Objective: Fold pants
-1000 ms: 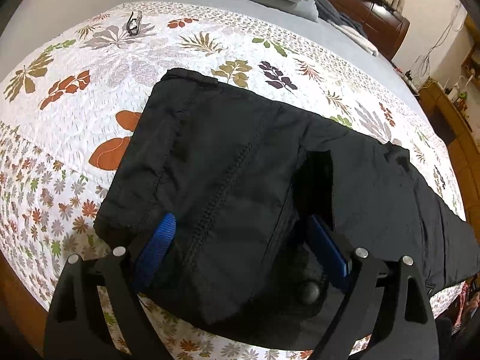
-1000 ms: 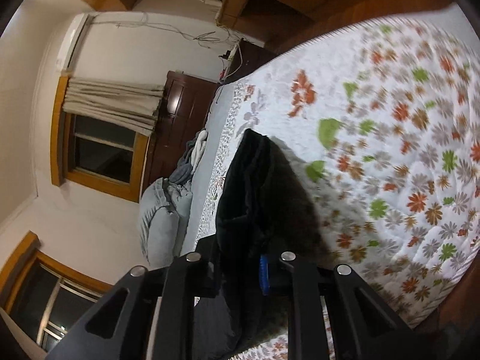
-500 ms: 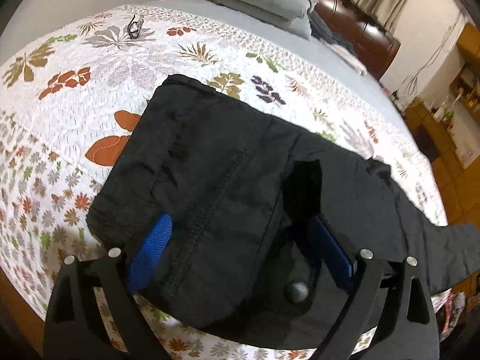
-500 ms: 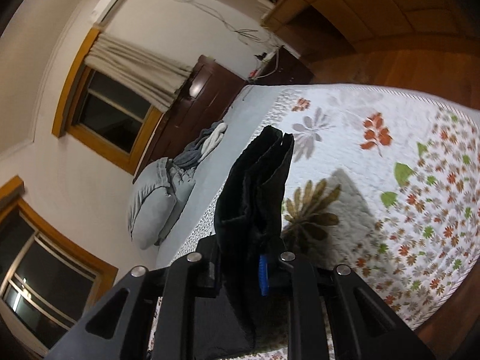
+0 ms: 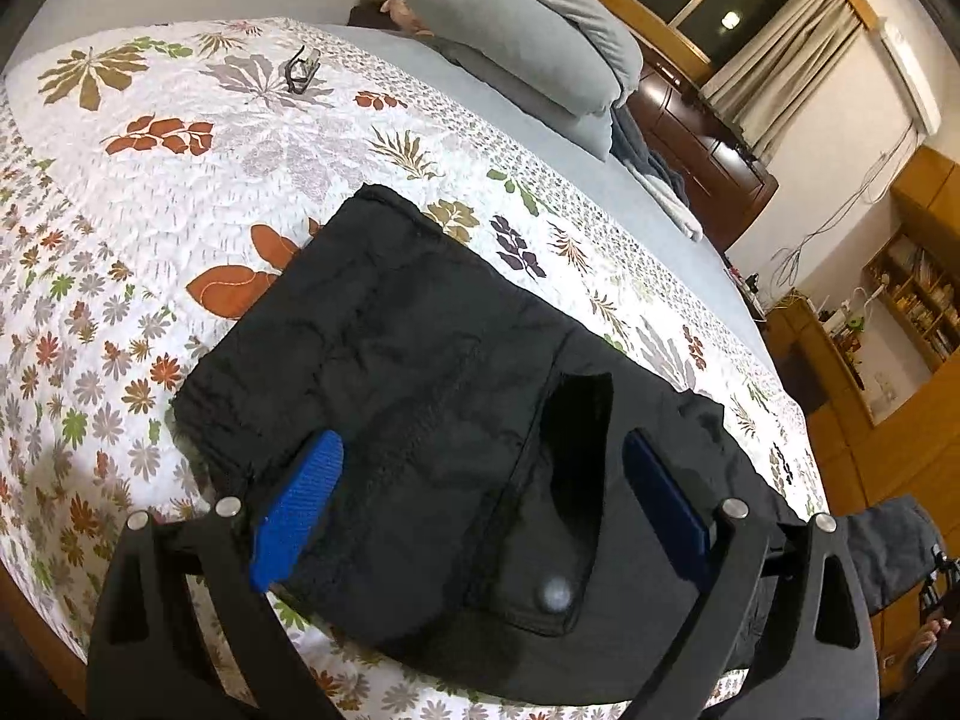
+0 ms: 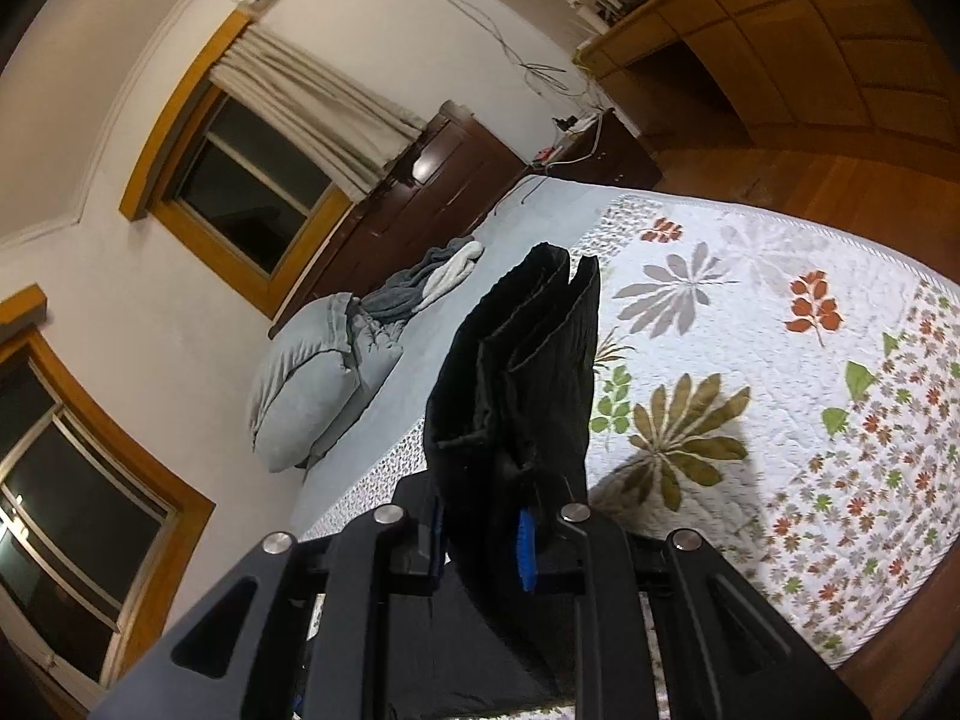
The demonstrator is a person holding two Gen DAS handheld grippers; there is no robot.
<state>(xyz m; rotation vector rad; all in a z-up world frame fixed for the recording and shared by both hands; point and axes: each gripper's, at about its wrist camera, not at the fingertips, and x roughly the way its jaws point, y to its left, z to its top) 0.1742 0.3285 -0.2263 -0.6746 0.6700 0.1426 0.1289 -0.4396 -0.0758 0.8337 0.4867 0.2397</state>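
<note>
Two grippers worked the black pants (image 5: 432, 396): left gripper (image 5: 480, 516) gaped wide, holding nothing; right gripper (image 6: 480, 540) pinched bunched layers toward twelve o'clock. Judged risk: layers slipping free, spoiling the fold.

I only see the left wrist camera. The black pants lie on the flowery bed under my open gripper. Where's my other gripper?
Observer: The right gripper is shut on the leg end of the pants.
Operator: Is that end lying on the bed too?
Observer: No, it is held up in the air, with the quilt behind it.
Operator: Is it just one leg?
Observer: Several cloth layers are stacked together; their hems stick out beyond the pads.
</note>
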